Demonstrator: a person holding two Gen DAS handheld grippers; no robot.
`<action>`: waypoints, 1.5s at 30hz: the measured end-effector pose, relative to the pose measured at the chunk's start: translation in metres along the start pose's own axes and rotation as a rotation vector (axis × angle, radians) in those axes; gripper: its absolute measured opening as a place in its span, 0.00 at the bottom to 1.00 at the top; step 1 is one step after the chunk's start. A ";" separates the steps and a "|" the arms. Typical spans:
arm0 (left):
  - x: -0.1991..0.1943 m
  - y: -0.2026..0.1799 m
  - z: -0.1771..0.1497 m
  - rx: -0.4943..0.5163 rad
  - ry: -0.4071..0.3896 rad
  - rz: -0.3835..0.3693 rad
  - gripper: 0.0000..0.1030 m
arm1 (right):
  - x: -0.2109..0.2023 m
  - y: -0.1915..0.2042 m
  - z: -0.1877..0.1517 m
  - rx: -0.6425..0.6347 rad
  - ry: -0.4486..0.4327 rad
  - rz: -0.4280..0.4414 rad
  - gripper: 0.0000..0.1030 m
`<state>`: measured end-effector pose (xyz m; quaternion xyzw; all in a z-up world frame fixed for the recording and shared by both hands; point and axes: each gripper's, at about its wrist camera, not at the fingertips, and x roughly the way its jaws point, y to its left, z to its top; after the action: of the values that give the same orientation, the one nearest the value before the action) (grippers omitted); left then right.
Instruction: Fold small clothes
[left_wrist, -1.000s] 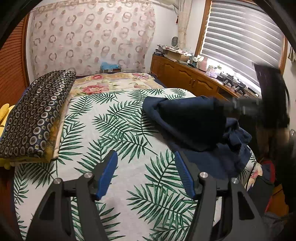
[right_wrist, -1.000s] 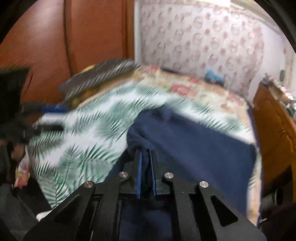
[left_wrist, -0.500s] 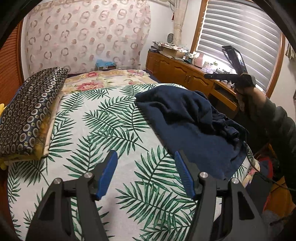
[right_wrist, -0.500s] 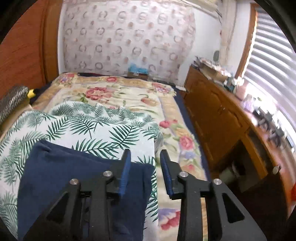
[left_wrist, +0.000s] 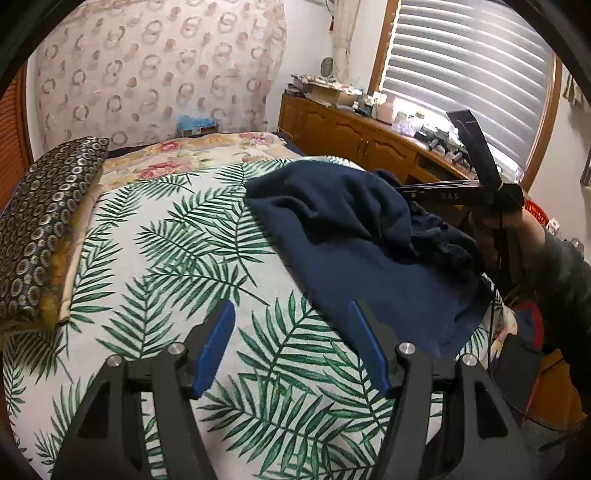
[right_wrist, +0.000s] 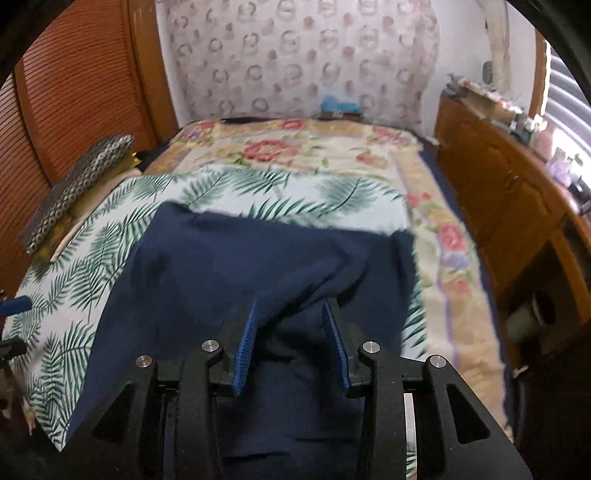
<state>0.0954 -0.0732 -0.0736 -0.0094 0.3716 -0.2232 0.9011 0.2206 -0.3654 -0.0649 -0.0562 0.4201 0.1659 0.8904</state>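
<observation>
A dark navy garment (left_wrist: 362, 236) lies rumpled on the right side of the palm-leaf bedspread (left_wrist: 177, 258). My left gripper (left_wrist: 291, 343) is open and empty, over the bedspread just left of the garment's near edge. In the right wrist view the garment (right_wrist: 258, 266) spreads wide with a raised fold in the middle. My right gripper (right_wrist: 291, 339) is open just above that fold, its jaws on either side of it. The right gripper also shows in the left wrist view (left_wrist: 454, 192), held by a hand above the garment's far right side.
A patterned dark cushion (left_wrist: 40, 218) lies along the bed's left edge. A floral blanket (right_wrist: 295, 155) covers the far end of the bed. A wooden cabinet (left_wrist: 354, 136) with clutter stands at the right under the blinds. Wooden louvred doors (right_wrist: 74, 92) stand at the left.
My right gripper let go of the navy cloth, swung out to the right, then came back over the garment with its jaws open. The garment dropped flatter. My left gripper stayed open.
</observation>
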 end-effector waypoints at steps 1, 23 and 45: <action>0.002 -0.001 0.000 0.001 0.003 -0.002 0.62 | 0.005 0.001 -0.001 0.009 0.012 0.012 0.35; 0.011 -0.010 -0.008 0.002 0.028 -0.021 0.62 | -0.017 0.021 0.028 -0.066 -0.114 0.026 0.01; 0.019 -0.022 -0.009 0.014 0.034 -0.037 0.62 | -0.038 -0.026 0.001 -0.061 -0.106 -0.156 0.37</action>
<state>0.0922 -0.0994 -0.0886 -0.0061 0.3850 -0.2427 0.8904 0.2081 -0.3986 -0.0359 -0.1070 0.3615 0.1117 0.9195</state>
